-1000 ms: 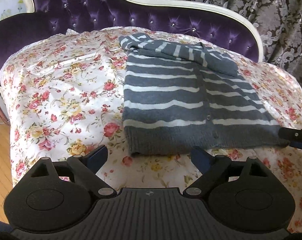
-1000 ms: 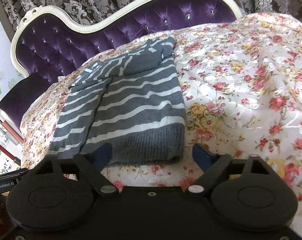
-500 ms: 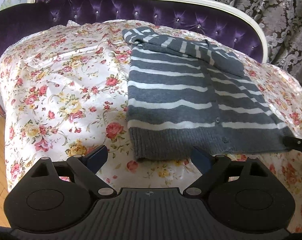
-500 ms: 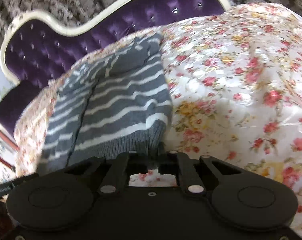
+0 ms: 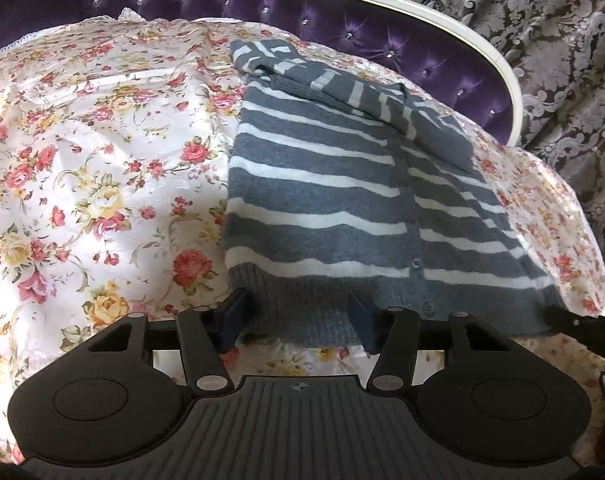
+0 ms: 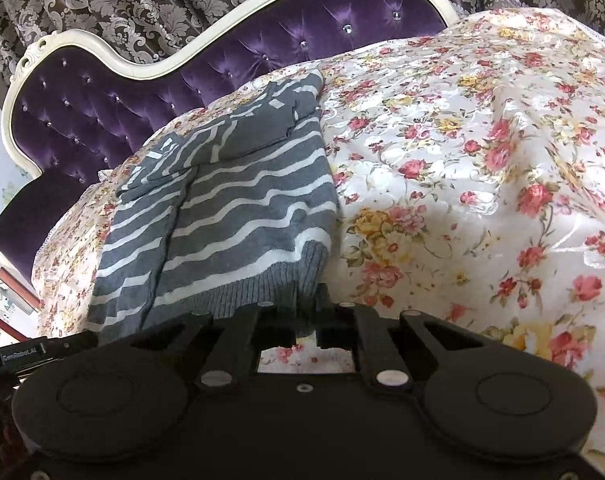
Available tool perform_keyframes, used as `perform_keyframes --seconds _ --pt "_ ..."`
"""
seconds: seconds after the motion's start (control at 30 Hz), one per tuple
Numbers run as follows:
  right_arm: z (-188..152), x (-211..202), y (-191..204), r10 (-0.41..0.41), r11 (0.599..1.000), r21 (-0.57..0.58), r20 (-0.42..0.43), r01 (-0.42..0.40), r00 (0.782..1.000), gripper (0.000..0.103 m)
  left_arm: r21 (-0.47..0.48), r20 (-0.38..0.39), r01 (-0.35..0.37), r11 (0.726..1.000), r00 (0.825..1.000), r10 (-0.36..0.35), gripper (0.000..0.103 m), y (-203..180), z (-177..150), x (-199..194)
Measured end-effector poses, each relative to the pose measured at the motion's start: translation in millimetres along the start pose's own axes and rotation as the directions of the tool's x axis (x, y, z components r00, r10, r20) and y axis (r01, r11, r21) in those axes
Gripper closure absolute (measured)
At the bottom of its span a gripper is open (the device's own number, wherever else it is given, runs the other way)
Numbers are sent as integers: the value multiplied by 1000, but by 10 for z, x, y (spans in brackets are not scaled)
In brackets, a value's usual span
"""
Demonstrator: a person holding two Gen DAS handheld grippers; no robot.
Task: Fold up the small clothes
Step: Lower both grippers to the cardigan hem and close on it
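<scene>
A grey cardigan (image 5: 322, 200) with white stripes lies flat on the floral bedspread (image 5: 102, 160), sleeves folded across its top. My left gripper (image 5: 298, 320) sits at the hem's left corner. Its jaws are closing with the ribbed hem between them, and a wide gap still separates the blue pads (image 5: 234, 314). The right wrist view shows the cardigan (image 6: 230, 216) with my right gripper (image 6: 306, 312) shut on the hem's right corner, the knit bunched up there. The right gripper's tip (image 5: 582, 324) shows at that corner in the left wrist view.
A purple tufted headboard (image 5: 342, 12) with a white frame curves behind the bed, and patterned curtains (image 5: 542, 20) hang beyond it. Floral bedspread (image 6: 482, 160) stretches wide to the right of the cardigan. The left gripper's body (image 6: 42, 348) shows at the lower left of the right wrist view.
The right gripper went from open to shut on the hem's right corner, bunching it. The left gripper moved in to the hem's left corner and its jaws narrowed.
</scene>
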State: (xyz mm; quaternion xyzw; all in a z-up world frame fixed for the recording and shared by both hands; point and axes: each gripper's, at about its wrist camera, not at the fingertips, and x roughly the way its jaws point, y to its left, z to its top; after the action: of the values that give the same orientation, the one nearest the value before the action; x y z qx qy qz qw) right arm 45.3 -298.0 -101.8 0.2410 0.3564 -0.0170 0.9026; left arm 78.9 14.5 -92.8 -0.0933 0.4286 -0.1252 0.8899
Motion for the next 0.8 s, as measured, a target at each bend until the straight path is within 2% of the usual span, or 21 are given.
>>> perform_keyframes --seconds 0.17,0.3,0.47,0.57,0.7,0.77,0.8 --pt "8 7 9 8 1000 -1 0 -8 1000 88 -20 -6 -88 996 996 88 50 52 -22 -31" --pt "3 18 11 13 1000 -3 -4 -13 1000 88 -17 -20 -81 997 997 81 50 78 -26 -10" --pt "-3 23 -1 17 1000 8 -7 -17 1000 88 -7 -13 -13 1000 1000 13 50 -46 -3 -28" --pt "3 16 -5 23 1000 14 -7 -23 1000 88 39 -28 -41 998 999 42 50 -134 -21 13" --pt "11 4 -14 30 999 21 -5 -29 1000 88 16 -28 -82 997 996 82 50 -64 -53 17" --pt "10 9 -15 31 999 24 -7 -31 1000 88 -20 -21 -86 996 996 85 62 -3 -42 -10" --pt "8 14 -15 30 999 24 -8 -30 1000 88 -41 -15 -75 996 997 74 82 27 -35 -23"
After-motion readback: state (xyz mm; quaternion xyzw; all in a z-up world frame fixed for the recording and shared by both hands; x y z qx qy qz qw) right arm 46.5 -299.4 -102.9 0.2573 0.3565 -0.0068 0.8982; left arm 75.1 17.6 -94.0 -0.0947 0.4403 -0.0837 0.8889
